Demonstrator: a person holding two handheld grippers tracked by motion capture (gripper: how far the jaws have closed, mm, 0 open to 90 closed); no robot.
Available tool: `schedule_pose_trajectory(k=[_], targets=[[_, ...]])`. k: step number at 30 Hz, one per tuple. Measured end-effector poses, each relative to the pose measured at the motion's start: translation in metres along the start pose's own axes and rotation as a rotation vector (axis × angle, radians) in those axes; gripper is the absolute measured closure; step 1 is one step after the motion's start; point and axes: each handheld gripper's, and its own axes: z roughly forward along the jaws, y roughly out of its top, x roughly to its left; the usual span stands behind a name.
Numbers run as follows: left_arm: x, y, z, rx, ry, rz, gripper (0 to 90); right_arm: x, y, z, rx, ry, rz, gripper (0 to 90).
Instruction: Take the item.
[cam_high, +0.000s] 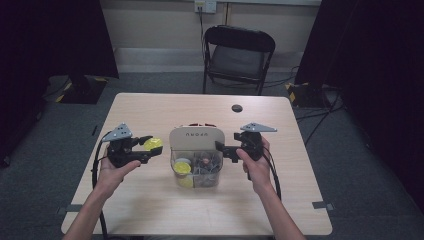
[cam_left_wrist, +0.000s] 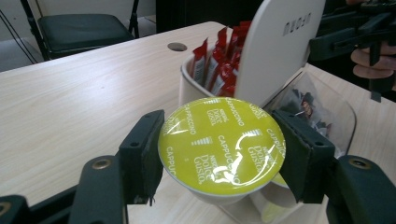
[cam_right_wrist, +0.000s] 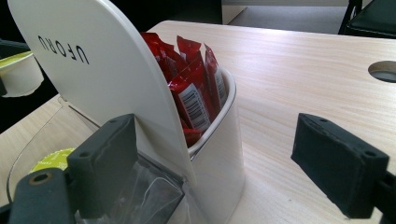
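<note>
Left tool (cam_left_wrist: 219, 154) is clamped on a yellow cappuccino capsule (cam_left_wrist: 222, 144) left of the organizer (cam_high: 195, 142), right tool (cam_right_wrist: 224, 172) gaping apart beside it.

On the table (cam_high: 150, 200) stands 1 white organiser (cam_high: 195, 139) marked UFORU, and everything else is counted from it. Left of the organiser, 1 yellow cappuccino capsule (cam_left_wrist: 221, 144) sits between the jaws of 1 gripper (cam_high: 143, 148); right of it is a 2nd gripper (cam_high: 223, 148), so 2 grippers in all. In the organiser's clear front bin lie 2 more yellow capsules (cam_high: 182, 167), making 3. Its rear compartment holds several red sachets (cam_right_wrist: 191, 88), too tightly packed to count. Beyond the organiser, 1 round cable hole (cam_high: 237, 108) and 1 folding chair (cam_high: 237, 59).
</note>
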Motion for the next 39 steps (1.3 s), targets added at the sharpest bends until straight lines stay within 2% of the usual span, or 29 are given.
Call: schedule_pose_trajectory(k=[5, 10, 14, 22, 25, 27, 29, 39], targets=[[0.009, -0.003, 0.002, 0.029, 0.034, -0.007, 37.8, 0.0, 0.0, 0.0, 0.002, 0.001, -0.002, 13.0], [0.017, -0.006, 0.003, 0.032, 0.058, -0.032, 37.8, 0.0, 0.001, 0.0, 0.003, 0.001, -0.002, 13.0], [0.029, -0.014, 0.009, 0.058, 0.089, -0.05, 37.9, 0.0, 0.001, 0.0, 0.003, 0.001, -0.003, 13.0], [0.045, -0.029, 0.018, 0.101, 0.146, -0.086, 37.9, -0.001, 0.001, 0.0, 0.004, 0.005, -0.001, 12.8], [0.047, -0.034, 0.021, 0.122, 0.147, -0.089, 37.9, -0.001, 0.001, 0.0, 0.005, 0.004, -0.001, 12.9], [0.046, -0.035, 0.022, 0.135, 0.144, -0.067, 37.9, -0.001, 0.001, 0.0, 0.005, 0.005, 0.0, 12.8], [0.047, -0.037, 0.024, 0.147, 0.151, -0.064, 37.9, -0.001, 0.001, 0.0, 0.005, 0.005, 0.001, 12.9], [0.064, -0.06, 0.033, 0.209, 0.179, -0.116, 37.8, -0.001, 0.0, -0.001, 0.005, 0.0, 0.0, 13.5]])
